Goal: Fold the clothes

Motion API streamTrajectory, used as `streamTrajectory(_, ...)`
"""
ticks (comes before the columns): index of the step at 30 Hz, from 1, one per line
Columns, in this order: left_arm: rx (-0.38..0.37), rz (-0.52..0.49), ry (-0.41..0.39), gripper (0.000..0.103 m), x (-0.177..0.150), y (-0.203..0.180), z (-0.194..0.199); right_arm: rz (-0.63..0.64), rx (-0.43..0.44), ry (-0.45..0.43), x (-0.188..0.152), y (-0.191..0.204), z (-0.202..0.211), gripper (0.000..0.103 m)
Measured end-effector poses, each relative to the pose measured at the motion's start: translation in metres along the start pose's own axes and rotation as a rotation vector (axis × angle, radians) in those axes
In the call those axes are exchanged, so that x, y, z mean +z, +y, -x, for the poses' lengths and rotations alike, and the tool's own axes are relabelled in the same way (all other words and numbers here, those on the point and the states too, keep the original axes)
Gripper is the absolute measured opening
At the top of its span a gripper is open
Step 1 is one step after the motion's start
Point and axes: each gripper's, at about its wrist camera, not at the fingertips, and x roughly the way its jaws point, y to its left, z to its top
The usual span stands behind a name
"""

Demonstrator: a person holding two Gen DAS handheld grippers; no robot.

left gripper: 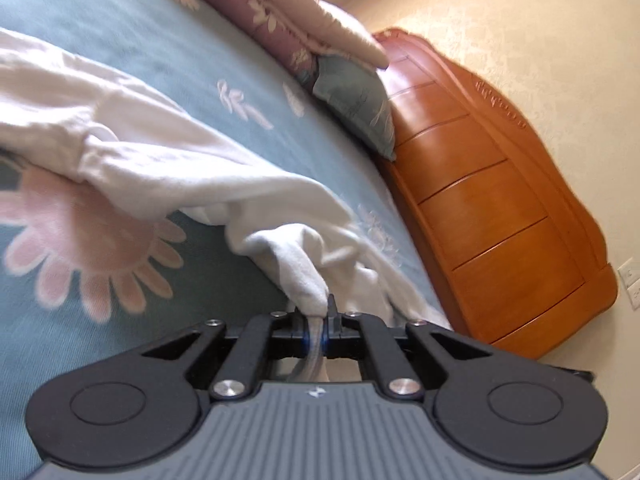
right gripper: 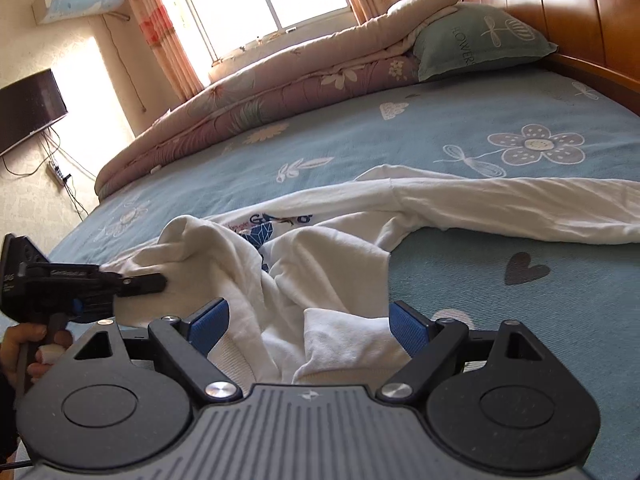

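while the left gripper (left gripper: 316,322) pinches a bunched fold of the soft white shirt (right gripper: 320,264), the right gripper (right gripper: 308,320) hangs with jaws spread over it. the shirt lies rumpled on the blue floral bedsheet (right gripper: 460,120), one long sleeve trailing toward the glossy wooden headboard (right gripper: 560,8), where a teal pillow (right gripper: 480,40) leans on a rolled mauve quilt (right gripper: 280,92).

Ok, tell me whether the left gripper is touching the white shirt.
Touching. Left wrist view shows the left gripper shut on a fold of the white shirt.
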Motion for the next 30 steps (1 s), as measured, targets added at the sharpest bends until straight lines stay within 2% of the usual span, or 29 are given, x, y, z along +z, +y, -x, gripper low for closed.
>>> streamTrajectory(6,0.051,0.045,-0.068,0.003,-0.021,-0.020,0.048,-0.116,0.038,-0.006,-0.012,-0.020,0.017,0.091)
streamTrajectory(10,0.103,0.104,-0.087,0.003,-0.039,-0.010,0.068,-0.200,0.066,-0.008,-0.021,-0.034,0.027,0.091)
streamTrajectory(13,0.159,0.188,-0.076,0.003,-0.048,0.012,0.075,-0.271,0.086,-0.006,-0.028,-0.051,0.031,0.091)
streamTrajectory(18,0.259,0.275,-0.008,0.004,-0.056,0.045,0.064,-0.367,0.151,0.052,-0.030,-0.089,0.006,0.091)
streamTrajectory(21,0.234,0.334,-0.020,0.004,-0.060,0.058,0.060,-0.461,0.260,0.126,-0.030,-0.109,-0.023,0.091)
streamTrajectory(24,0.219,0.343,-0.020,0.004,-0.059,0.062,0.059,-0.493,0.347,0.154,-0.029,-0.108,-0.030,0.098)
streamTrajectory(28,0.205,0.360,-0.012,0.008,-0.055,0.069,0.051,-0.388,0.413,0.208,-0.028,-0.100,-0.040,0.096)
streamTrajectory(30,0.201,0.363,-0.007,0.009,-0.053,0.070,0.050,-0.383,0.437,0.213,-0.022,-0.102,-0.050,0.092)
